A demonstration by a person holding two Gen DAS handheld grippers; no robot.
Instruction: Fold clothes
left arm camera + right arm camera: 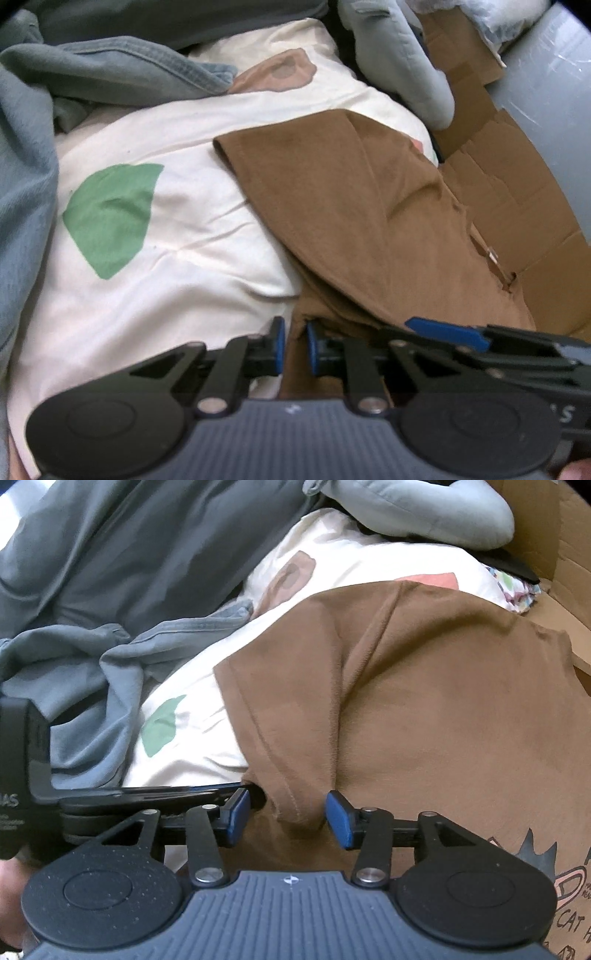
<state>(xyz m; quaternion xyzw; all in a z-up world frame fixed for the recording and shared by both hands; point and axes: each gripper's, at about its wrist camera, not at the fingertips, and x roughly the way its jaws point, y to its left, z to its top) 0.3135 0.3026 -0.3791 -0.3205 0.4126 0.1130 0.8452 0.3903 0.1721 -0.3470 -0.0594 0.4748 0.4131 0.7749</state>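
Between my left gripper (295, 345) pads sits a pinched edge of the brown tee (351, 206), jaws nearly closed on it. Right gripper (286, 818) about half open w/ a hem fold between its pads; can't tell if they press. Tee spreads toward 12–3 o'clock over a white duvet (177, 236) w/ green patch (110, 218) at 9. Blue-grey clothes (92, 686) at 10, cardboard (517, 206) at 3.

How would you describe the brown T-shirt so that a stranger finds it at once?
Find the white sheet with coloured patches. On its right side, partly over flattened cardboard, lies the brown T-shirt. It is the only brown garment; the clothes beside it are grey-blue, and it alone has a cartoon print.
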